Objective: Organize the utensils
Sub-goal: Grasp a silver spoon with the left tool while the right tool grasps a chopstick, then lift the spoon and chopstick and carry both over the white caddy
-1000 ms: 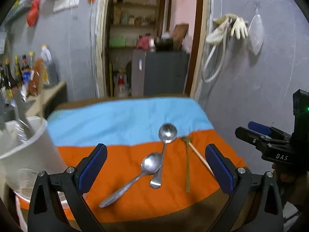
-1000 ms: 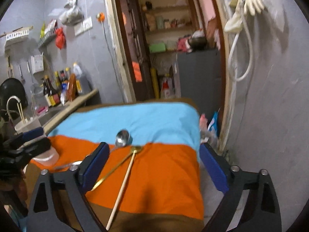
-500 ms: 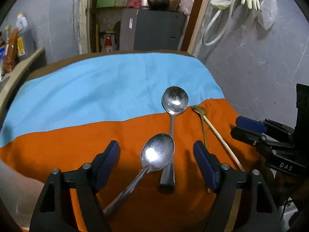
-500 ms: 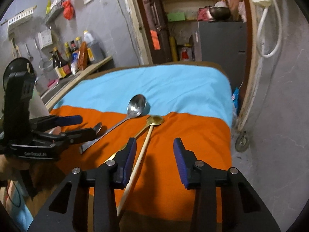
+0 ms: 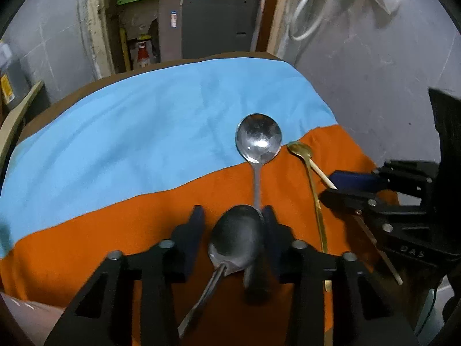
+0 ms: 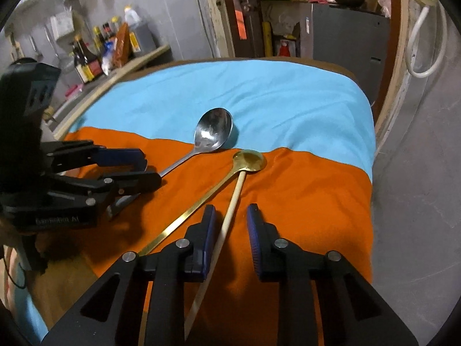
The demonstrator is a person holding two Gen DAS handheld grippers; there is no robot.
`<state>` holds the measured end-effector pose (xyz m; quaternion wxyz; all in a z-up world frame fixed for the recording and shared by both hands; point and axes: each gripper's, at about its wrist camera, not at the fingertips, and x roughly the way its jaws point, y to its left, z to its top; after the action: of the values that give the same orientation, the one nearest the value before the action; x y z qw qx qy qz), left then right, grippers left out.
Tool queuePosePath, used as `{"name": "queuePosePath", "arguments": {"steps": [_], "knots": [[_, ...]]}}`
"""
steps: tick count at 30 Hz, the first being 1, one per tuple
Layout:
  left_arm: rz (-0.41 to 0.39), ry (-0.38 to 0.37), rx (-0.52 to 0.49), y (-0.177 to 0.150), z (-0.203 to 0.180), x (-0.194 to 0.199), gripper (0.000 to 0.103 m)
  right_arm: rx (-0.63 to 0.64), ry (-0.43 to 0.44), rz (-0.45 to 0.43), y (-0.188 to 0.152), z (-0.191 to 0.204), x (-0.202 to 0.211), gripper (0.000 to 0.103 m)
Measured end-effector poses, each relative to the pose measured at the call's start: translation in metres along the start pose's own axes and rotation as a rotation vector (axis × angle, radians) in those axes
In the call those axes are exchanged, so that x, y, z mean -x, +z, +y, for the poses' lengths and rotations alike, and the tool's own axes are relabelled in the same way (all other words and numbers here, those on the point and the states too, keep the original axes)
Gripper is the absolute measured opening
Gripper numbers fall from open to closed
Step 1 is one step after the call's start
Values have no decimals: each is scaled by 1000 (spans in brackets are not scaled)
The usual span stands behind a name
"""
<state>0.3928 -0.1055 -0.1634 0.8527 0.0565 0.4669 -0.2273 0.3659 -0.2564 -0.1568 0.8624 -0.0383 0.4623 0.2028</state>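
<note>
A: Where are the grippers?

B: Left gripper straddles the dull steel spoon's bowl, jaws apart. Right gripper, also apart, brackets the pale wooden chopstick, likely lining up pickups; its tip points to twelve o'clock.

Blue cloth lies bare; spoons apparently crowd the orange strip.

Both tools are matte black plastic. The left gripper has angular linkage arms with triangular cut-outs, round silver screw heads at the joints and dark blue ribbed pads on its fingers. The right gripper is built alike, its blue pads finely grooved. At the right of the left wrist view, its body bears raised letters "DAS".
</note>
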Motion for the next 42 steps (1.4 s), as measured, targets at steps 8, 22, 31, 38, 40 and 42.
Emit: {"name": "queuePosePath", "arguments": {"steps": [8,22,31,38,40,42], "knots": [[-41,2,25,-4,-2,7,28,-46,-50,46,3,3,2,6],[-384,93,85,-44,-24,89,28,-233,145,-356,-54,3,86,3],[-514,146,72,-45,-31,119,28,-240,214,-527,-32,23,103,3],[-598,141,99,-48,-31,154,28,-274,291,-659,-17,33,123,3],[-629,130,126,-49,-26,169,28,-271,307,-689,-11,37,129,3],[-657,121,159,-48,-17,182,28,-264,325,-722,-1,43,134,3]]}}
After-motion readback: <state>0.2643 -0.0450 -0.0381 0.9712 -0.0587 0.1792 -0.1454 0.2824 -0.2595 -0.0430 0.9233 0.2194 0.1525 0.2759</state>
